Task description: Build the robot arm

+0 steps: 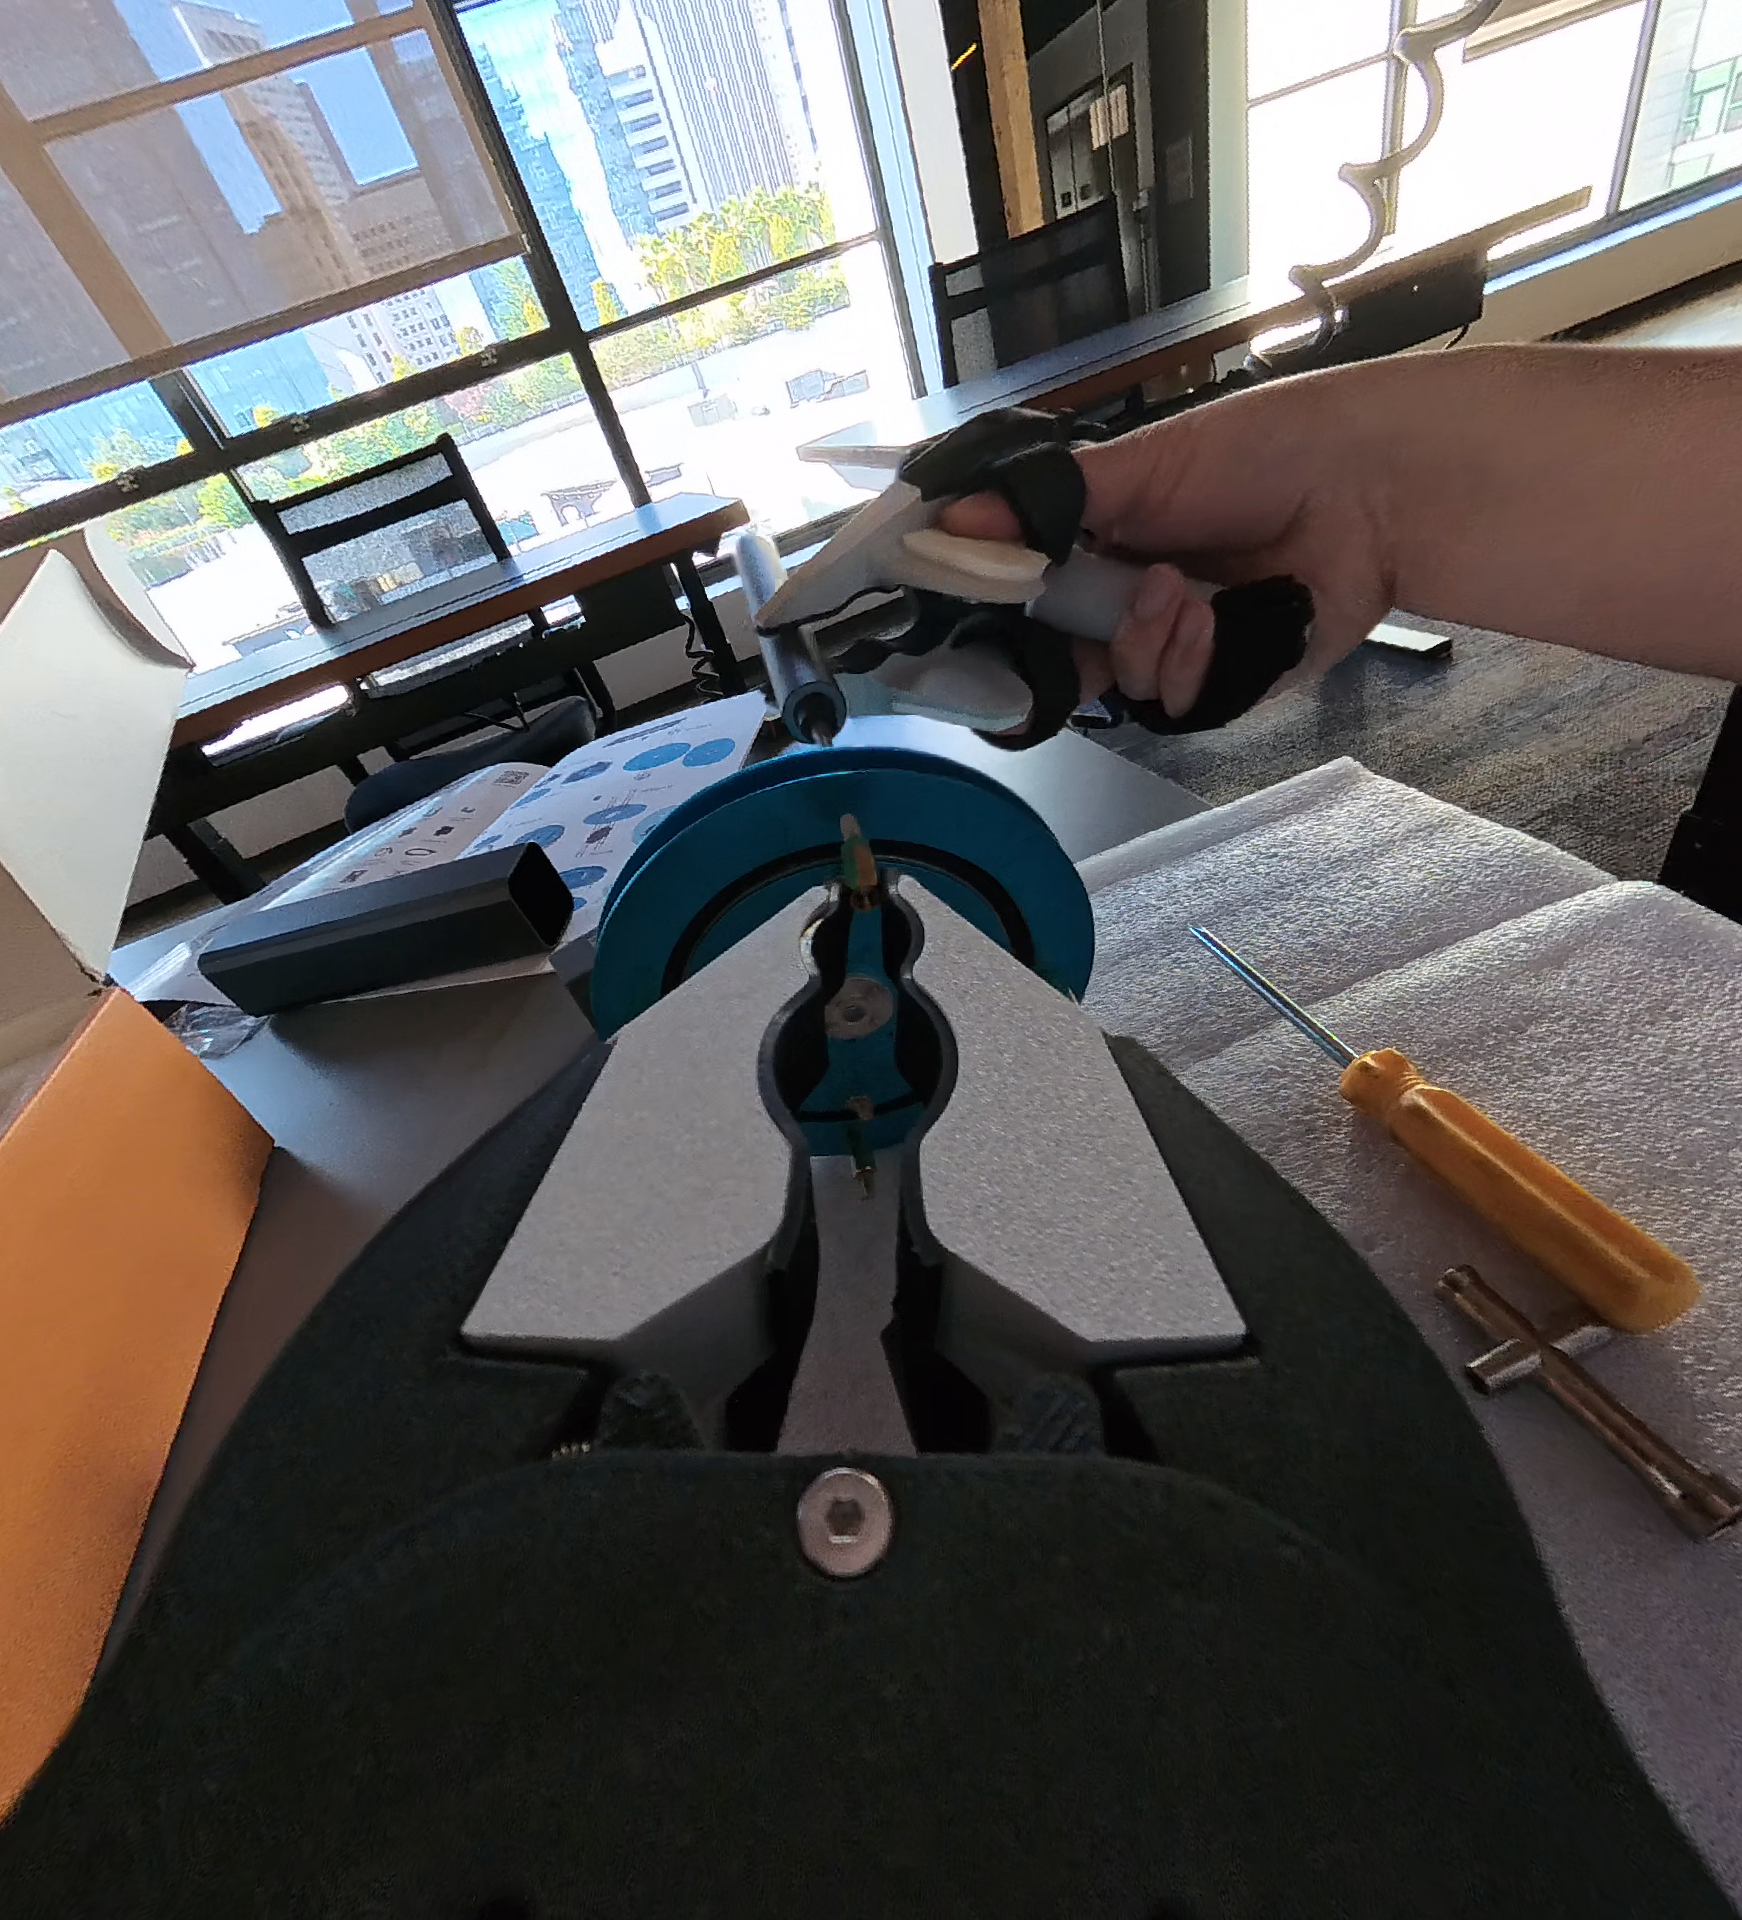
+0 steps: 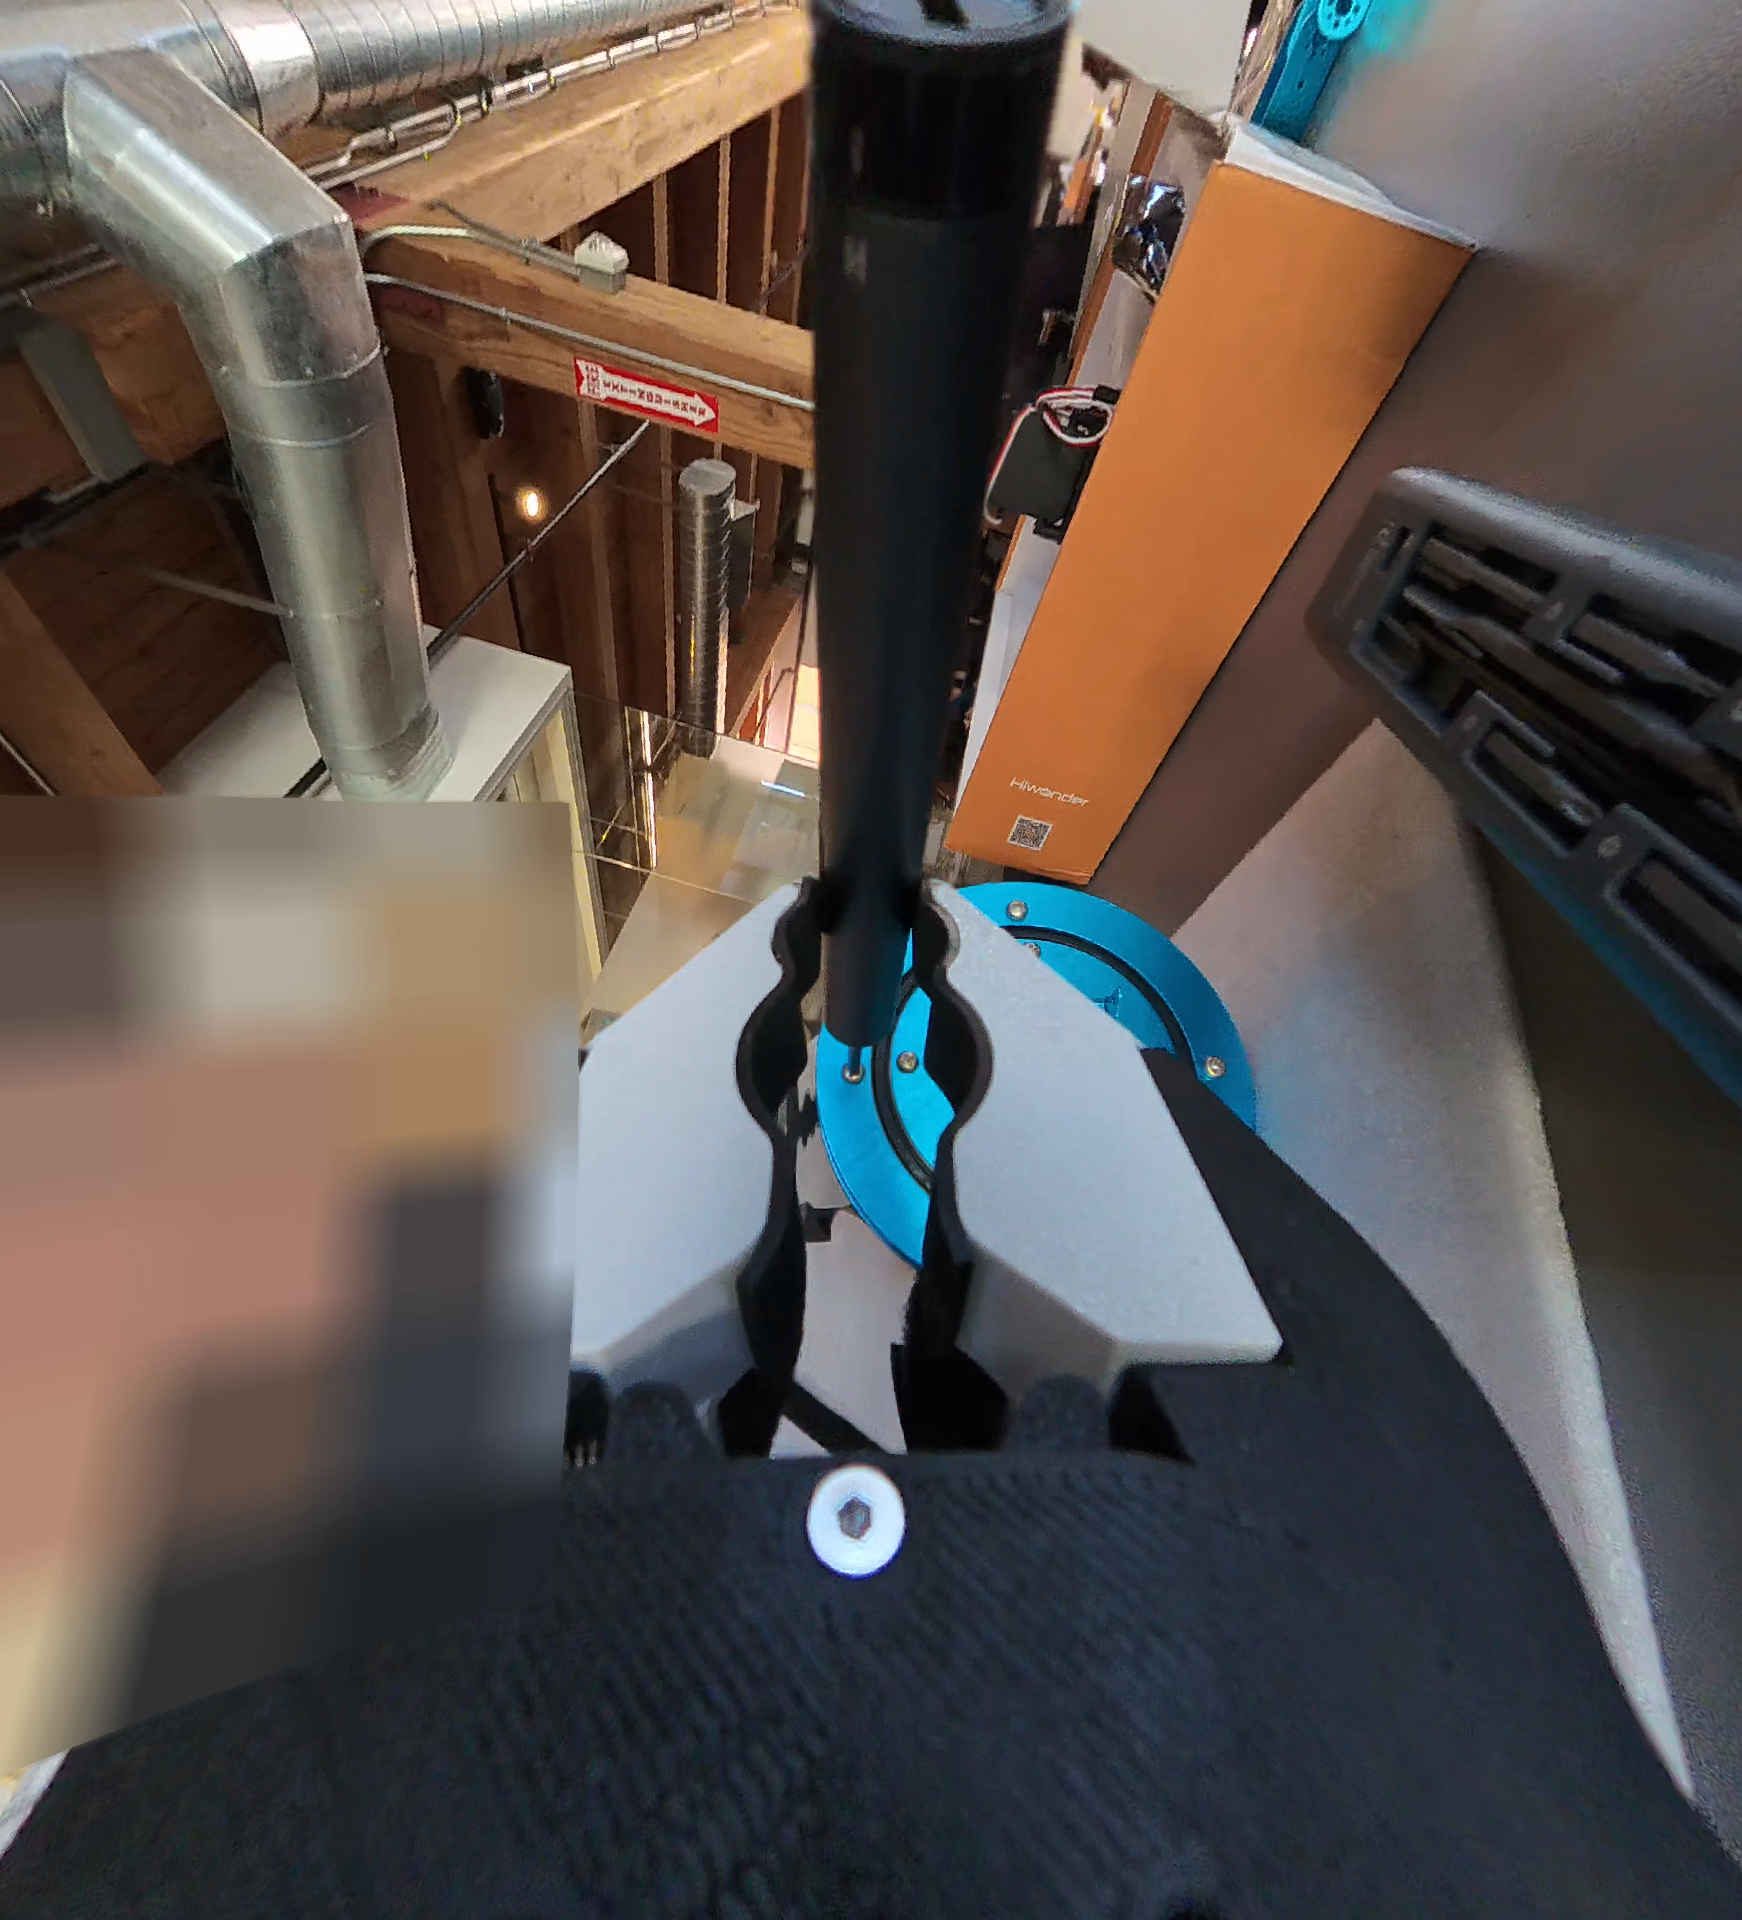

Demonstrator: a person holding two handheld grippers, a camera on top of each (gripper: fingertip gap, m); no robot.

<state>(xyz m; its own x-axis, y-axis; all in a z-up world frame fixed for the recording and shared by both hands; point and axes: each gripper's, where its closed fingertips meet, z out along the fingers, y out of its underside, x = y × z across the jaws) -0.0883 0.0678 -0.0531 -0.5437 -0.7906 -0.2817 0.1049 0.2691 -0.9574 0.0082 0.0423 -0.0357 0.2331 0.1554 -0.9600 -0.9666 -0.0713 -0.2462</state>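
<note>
My left gripper (image 1: pixel 859 909) is shut on a blue bracket (image 1: pixel 851 1049) fixed to a blue metal disc (image 1: pixel 1012 831). It holds the disc on edge above the grey table. My right gripper (image 2: pixel 867 904) is shut on a dark cylindrical screwdriver (image 2: pixel 898 416). The driver's tip rests on a small brass screw (image 2: pixel 853 1075) in the rim of the blue disc (image 2: pixel 1168 997). In the left wrist view the right gripper (image 1: pixel 779 623), held by a hand, keeps the screwdriver (image 1: pixel 807 707) just over the disc's top edge.
A yellow-handled screwdriver (image 1: pixel 1511 1195) and a cross-shaped metal wrench (image 1: pixel 1594 1392) lie on white foam sheet (image 1: pixel 1469 935) at the right. A dark rectangular tube (image 1: pixel 379 935) and an instruction sheet (image 1: pixel 628 779) lie left of the disc. An orange box (image 1: pixel 46 1299) stands at the left. A black tool tray (image 2: pixel 1625 727) is nearby.
</note>
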